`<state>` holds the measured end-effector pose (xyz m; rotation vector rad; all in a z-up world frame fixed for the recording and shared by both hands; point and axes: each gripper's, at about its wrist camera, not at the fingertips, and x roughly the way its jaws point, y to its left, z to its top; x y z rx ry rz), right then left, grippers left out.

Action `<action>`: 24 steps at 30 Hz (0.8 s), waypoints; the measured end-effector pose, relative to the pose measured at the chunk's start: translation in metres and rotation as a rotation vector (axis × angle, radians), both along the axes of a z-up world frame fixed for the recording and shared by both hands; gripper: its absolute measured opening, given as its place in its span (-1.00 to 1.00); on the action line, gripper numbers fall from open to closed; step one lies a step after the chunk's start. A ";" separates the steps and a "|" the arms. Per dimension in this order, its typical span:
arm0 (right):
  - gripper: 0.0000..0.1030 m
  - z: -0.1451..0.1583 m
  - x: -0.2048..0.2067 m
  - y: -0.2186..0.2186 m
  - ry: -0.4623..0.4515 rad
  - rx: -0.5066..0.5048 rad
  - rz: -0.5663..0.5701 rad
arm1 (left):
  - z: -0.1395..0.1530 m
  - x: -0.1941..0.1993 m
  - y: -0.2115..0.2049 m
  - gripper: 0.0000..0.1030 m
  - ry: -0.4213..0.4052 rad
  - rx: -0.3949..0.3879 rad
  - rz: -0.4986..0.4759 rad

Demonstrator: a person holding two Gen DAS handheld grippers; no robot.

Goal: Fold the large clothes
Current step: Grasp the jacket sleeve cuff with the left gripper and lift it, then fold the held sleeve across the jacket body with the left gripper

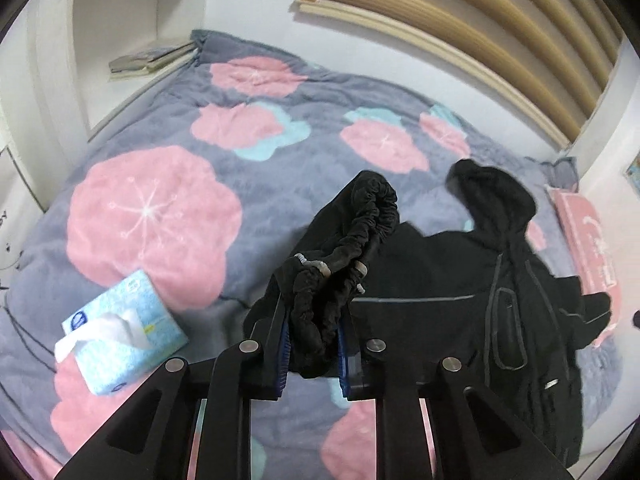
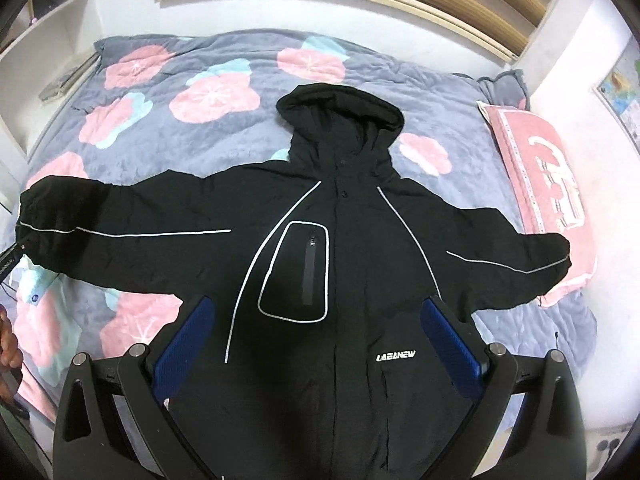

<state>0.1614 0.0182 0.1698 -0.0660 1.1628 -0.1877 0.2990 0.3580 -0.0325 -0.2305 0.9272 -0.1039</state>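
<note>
My left gripper (image 1: 314, 316) was clenched on the jacket's gathered sleeve cuff (image 1: 348, 240), low in the frame's middle, the bunched elastic pinched between the blue pads. My right gripper (image 2: 318, 344) hung with its jaws spread wide, grasping nothing, above the black hooded jacket (image 2: 340, 240), which lay face up across the frame's centre, both sleeves outstretched. I judged this the first fold (sleeve in over the chest); the next move called for carrying the cuff across toward the zip without dragging the body. Beneath lay a grey quilt (image 1: 256, 168) with pink flowers, a tissue pack (image 1: 124, 320) at lower left, a pink pillow (image 2: 548, 184) at right, white walls beyond.
</note>
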 end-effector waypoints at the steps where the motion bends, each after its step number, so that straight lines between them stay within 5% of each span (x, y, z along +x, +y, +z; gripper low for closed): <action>1: 1.00 0.001 -0.003 -0.003 0.001 -0.001 -0.005 | 0.003 0.001 -0.001 -0.63 -0.003 -0.013 -0.002; 8: 1.00 -0.005 -0.012 -0.036 0.022 0.014 -0.011 | 0.016 0.006 -0.063 -0.64 -0.020 -0.049 -0.045; 17: 1.00 -0.013 -0.019 -0.114 0.064 0.021 -0.027 | 0.042 0.019 -0.218 -0.64 -0.065 -0.097 -0.199; 24: 1.00 -0.032 -0.023 -0.179 0.098 0.025 -0.058 | 0.003 0.035 -0.345 -0.62 -0.003 -0.073 -0.312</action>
